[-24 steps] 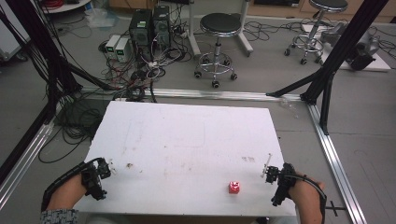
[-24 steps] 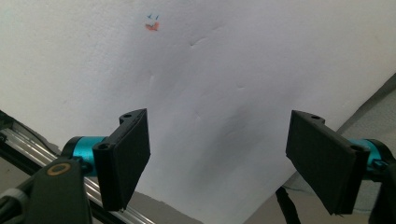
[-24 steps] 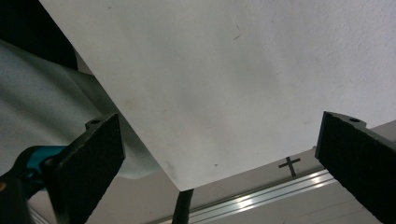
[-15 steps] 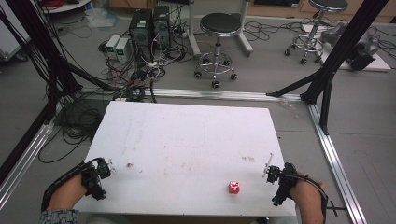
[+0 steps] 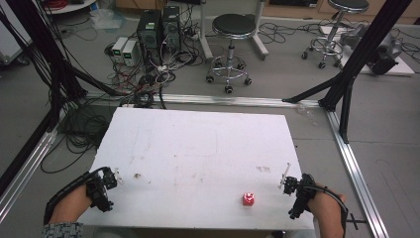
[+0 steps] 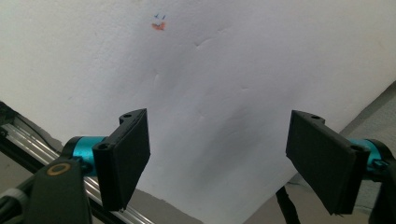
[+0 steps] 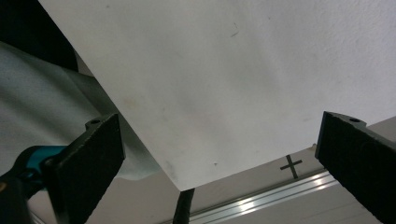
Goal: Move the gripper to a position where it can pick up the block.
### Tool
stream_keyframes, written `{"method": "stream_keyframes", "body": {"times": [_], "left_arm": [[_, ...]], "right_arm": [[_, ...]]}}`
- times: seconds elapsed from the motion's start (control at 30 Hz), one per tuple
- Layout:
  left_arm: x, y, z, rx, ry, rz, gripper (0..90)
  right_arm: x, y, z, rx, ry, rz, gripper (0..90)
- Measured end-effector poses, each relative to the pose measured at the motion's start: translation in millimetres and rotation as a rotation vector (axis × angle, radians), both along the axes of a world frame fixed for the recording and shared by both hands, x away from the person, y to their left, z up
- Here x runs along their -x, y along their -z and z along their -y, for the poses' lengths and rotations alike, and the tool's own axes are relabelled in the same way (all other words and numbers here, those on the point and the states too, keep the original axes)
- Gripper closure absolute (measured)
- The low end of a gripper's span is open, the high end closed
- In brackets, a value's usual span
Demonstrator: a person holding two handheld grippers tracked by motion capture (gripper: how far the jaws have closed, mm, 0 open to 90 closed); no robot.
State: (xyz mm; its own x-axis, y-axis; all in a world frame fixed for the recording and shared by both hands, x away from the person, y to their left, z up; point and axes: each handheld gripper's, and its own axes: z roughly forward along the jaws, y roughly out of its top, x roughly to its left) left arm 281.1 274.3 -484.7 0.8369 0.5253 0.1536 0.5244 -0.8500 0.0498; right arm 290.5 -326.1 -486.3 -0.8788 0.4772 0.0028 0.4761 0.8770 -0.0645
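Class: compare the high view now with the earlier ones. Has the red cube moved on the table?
No. The red cube sits at the same spot near the table's front edge, just left of the right gripper.

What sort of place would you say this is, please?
Probably a lab recording rig: a white table inside a metal frame, with computers, tangled cables and stools on the floor behind.

The small red object (image 5: 248,199) is too small to identify.
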Motion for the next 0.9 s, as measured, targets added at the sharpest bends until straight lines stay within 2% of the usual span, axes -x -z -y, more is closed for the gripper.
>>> {"method": "stream_keyframes", "body": {"times": [0.17, 0.33, 0.37, 0.4, 0.43, 0.5, 0.57, 0.63, 0.67, 0.7, 0.73, 0.83, 0.9], "left_arm": [[-0.1, 0.3, -0.5, 0.008, -0.002, 0.003, 22.1], [-0.2, 0.9, -0.8, 0.014, -0.001, 0.005, 22.0], [-0.1, 0.9, -0.5, 0.015, -0.002, 0.003, 22.1], [-0.3, 0.6, -0.4, 0.013, 0.007, -0.002, 22.1], [-0.1, 0.5, 0.0, 0.014, 0.008, 0.0, 22.1], [0.2, 0.4, 1.2, 0.017, 0.004, 0.007, 22.0], [0.2, 0.5, 2.8, 0.014, 0.006, 0.006, 22.1], [0.5, -0.1, 4.4, 0.019, 0.016, 0.002, 22.1], [0.6, -0.6, 5.1, 0.021, 0.019, 0.003, 22.1], [0.6, -1.2, 5.5, 0.02, 0.025, 0.003, 22.1], [1.0, -2.3, 6.0, 0.02, 0.027, 0.007, 22.1], [1.3, -3.4, 5.7, 0.024, 0.025, 0.009, 22.1], [1.3, -4.4, 4.8, 0.027, 0.023, 0.008, 22.1]], "right_arm": [[2.1, 2.0, 7.8, -0.01, 0.022, -0.004, 0.7], [1.8, 4.7, 14.2, -0.022, 0.016, 0.0, 0.7], [0.3, 5.5, 18.2, -0.02, -0.01, 0.009, 0.7], [0.3, 5.5, 18.2, -0.02, -0.01, 0.009, 0.7], [-2.2, 4.1, 22.2, -0.014, -0.027, 0.033, 0.7], [-4.9, 2.0, 24.9, -0.006, -0.049, 0.049, 0.7], [-6.5, 0.9, 26.1, -0.011, -0.061, 0.055, 0.7], [-12.4, -0.1, 27.7, -0.014, -0.114, 0.069, 0.7], [-12.4, -0.1, 27.7, -0.014, -0.114, 0.069, 0.7], [-16.3, 0.7, 27.5, -0.002, -0.155, 0.083, 0.7], [-19.2, 0.8, 28.0, 0.007, -0.179, 0.077, 0.7], [-23.4, -0.1, 28.7, 0.004, -0.177, 0.067, 0.7], [-30.4, -3.4, 29.5, 0.0, -0.2, 0.066, 0.7]]}}
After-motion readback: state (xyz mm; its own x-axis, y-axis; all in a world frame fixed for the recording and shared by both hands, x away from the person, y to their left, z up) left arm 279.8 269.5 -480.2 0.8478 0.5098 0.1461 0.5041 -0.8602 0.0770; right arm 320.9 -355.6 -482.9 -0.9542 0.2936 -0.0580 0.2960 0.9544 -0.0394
